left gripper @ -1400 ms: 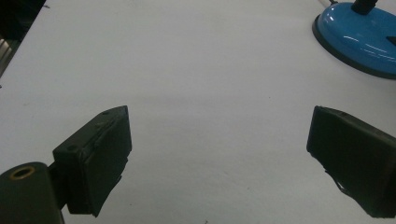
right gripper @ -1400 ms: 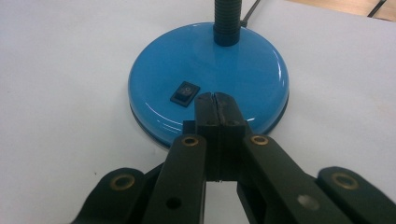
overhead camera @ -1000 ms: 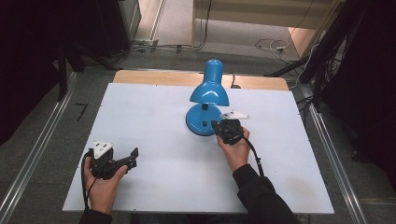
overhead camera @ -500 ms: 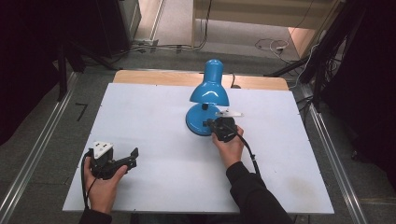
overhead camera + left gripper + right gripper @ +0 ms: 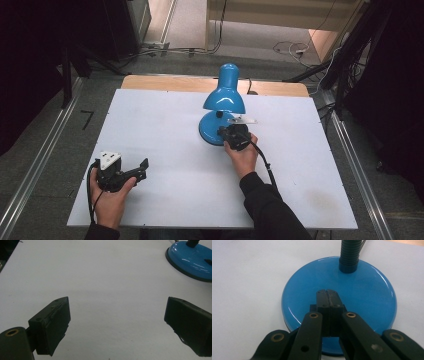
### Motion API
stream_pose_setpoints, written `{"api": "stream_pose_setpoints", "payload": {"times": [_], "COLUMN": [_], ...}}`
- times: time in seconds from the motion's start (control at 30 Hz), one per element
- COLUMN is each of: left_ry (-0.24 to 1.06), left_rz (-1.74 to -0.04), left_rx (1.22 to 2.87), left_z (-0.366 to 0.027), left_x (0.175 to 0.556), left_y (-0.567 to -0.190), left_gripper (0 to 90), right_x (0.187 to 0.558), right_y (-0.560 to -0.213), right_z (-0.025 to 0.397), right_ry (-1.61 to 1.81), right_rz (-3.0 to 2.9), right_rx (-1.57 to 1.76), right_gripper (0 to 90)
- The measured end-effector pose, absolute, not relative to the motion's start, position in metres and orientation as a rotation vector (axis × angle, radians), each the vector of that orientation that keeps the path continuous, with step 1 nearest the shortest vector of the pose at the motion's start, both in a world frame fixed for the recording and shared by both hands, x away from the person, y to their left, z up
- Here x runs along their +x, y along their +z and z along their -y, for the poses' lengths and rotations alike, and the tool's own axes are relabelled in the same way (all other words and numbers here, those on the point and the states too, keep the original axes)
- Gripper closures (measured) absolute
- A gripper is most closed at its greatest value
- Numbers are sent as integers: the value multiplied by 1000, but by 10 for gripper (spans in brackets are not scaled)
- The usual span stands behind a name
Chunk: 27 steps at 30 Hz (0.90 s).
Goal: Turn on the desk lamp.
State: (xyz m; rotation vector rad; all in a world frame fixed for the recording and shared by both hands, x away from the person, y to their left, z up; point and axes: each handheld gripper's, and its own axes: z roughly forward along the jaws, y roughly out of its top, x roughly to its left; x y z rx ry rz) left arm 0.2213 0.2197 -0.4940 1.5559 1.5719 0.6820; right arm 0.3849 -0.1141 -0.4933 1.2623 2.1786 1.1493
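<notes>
From the high view, a white table (image 5: 165,140) sat on a grey floor (image 5: 45,165), with a strip of bare wood showing along its far edge and cables (image 5: 200,50) trailing around behind it. The room around it was mostly dark. The blue lamp (image 5: 223,102) stood near the middle of the far half, its shade leaning over its round base. The right gripper (image 5: 234,136) was down on the base's near side, and the left gripper (image 5: 142,166) sat well away at the near left corner, held in the left hand (image 5: 111,197).

In the left gripper view the jaws stood wide apart over plain white tabletop, with the lamp base (image 5: 191,261) off in the top right corner.

In the right gripper view the jaws were pressed together, tips over the glossy blue base (image 5: 367,295), where a small black switch (image 5: 313,307) peeked out behind them. I couldn't tell if the tips touched it. The ribbed black neck (image 5: 349,255) rose at the back.
</notes>
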Motion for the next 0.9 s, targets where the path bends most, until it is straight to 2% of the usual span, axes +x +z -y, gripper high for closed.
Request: {"api": "stream_pose_setpoints", "payload": {"times": [0.9], "left_ry": [669], "left_rz": [-1572], "left_rx": [1553], "left_z": [-220], "left_x": [221], "left_y": [-494], "left_gripper": [74], "right_x": [381], "right_y": [-496], "right_z": [110], "right_ry": [1115], "right_rz": [-2163], "right_rx": [1214], "right_gripper": [875]}}
